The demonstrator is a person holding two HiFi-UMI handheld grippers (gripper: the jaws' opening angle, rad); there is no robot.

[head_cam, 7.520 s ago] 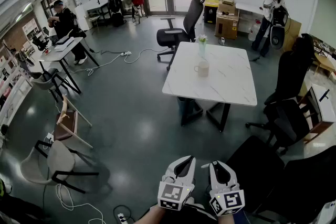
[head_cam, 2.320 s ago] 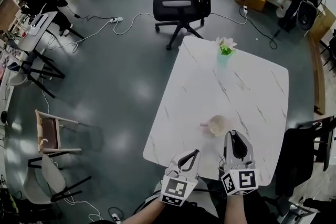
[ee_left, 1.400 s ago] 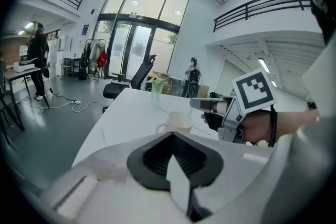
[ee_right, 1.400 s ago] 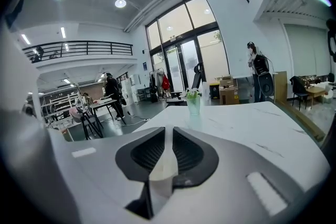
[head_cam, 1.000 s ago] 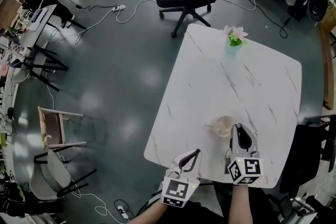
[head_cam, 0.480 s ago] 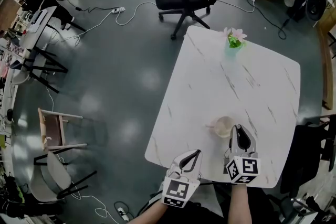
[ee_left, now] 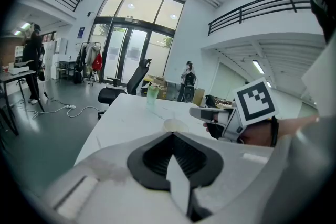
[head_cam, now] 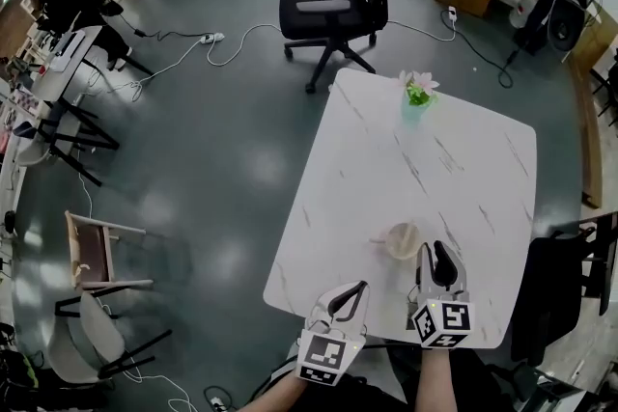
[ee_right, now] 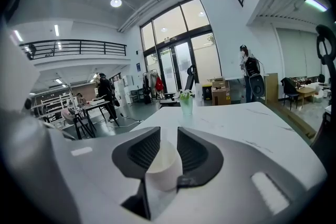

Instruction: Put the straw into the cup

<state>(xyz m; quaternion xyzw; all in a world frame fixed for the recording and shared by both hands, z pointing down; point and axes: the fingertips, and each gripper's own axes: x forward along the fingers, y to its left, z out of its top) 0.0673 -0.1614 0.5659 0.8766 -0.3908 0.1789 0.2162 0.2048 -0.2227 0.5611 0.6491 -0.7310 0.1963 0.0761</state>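
Right gripper view alone shows cup framed, ungripped, by just-spread right tongs; left tongs closed.

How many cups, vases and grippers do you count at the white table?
cup: 1
vase: 1
grippers: 2, the left gripper and the right gripper, whose jaws have just opened, with the cup seen between them
Total: 4
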